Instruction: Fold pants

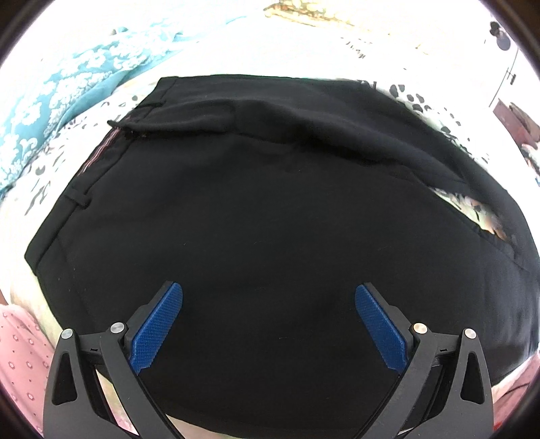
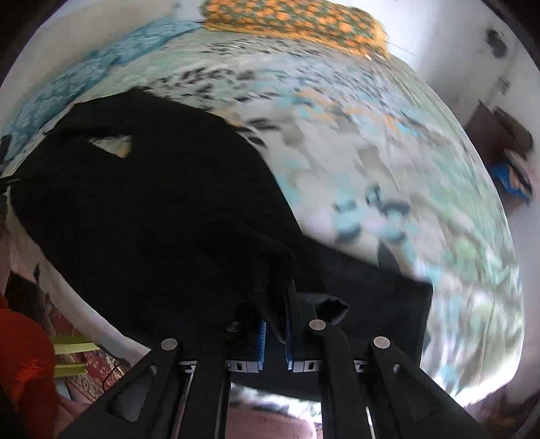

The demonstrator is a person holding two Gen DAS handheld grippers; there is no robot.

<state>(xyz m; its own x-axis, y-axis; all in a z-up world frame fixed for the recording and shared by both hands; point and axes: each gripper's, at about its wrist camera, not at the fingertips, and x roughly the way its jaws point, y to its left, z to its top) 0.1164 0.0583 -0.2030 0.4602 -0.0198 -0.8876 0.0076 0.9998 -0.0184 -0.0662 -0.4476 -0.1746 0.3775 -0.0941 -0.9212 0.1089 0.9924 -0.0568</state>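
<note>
Now right gripper [image 2: 275,337] jaws clamp pants [image 1: 253,209] hem — bulk lies toward 10 o'clock; left gripper [image 1: 269,324] jaws gape, empty.

A bed covered with a white sheet [image 1: 337,47] printed in black, blue and orange carries the black pants [image 1: 270,202], spread flat below the left gripper. Beyond them lie a teal floral cloth [image 1: 67,84] and an orange patterned pillow [image 2: 297,20].

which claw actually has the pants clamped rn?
The right claw: its blue pads are closed on a bunched fold of the black fabric pants. The left claw hangs wide open above the pants, nothing between its pads.
</note>
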